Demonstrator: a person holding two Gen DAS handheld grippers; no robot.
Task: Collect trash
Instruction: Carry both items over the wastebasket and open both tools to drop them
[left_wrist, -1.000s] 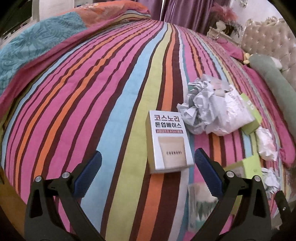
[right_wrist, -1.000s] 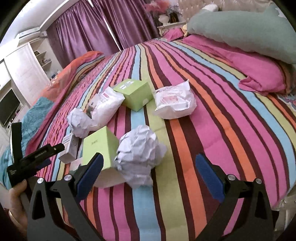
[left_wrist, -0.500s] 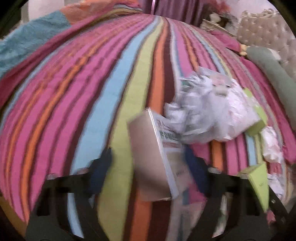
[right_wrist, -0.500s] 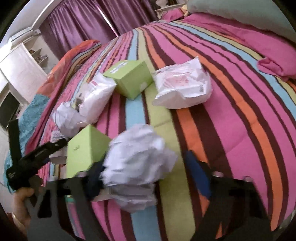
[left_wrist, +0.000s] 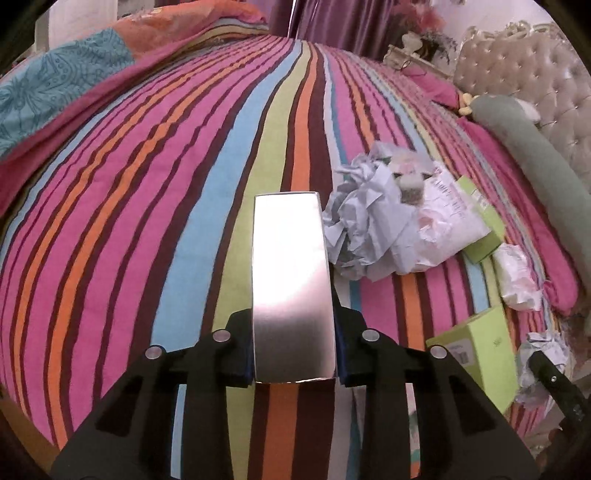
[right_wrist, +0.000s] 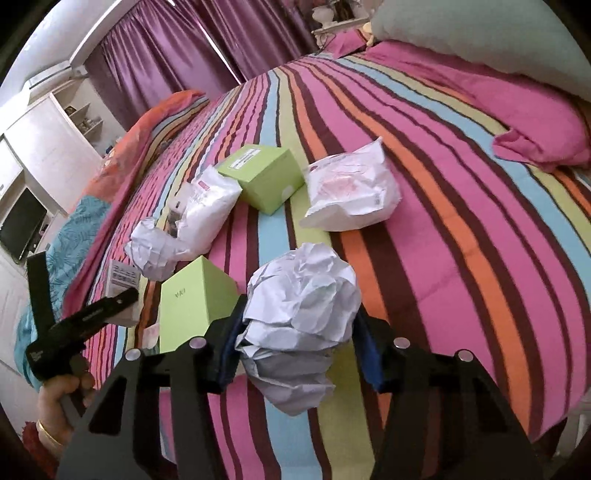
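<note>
While the left gripper (left_wrist: 294, 363) is clenched on a slim box (left_wrist: 291, 288) with a glossy silver face, raised above the striped quilted bed (left_wrist: 155, 206), the right gripper (right_wrist: 297, 349) clasps a crumpled white paper ball (right_wrist: 303, 295). Smooth green cartons (right_wrist: 195, 301) lie nearby.

The left gripper (left_wrist: 294, 349) has just closed its blue-padded jaws on a shiny silver cardboard box (left_wrist: 291, 284), held edge-up above the striped bedspread (left_wrist: 147, 206). Crumpled white paper (left_wrist: 364, 225) lies just beside it, toward the headboard side.
</note>
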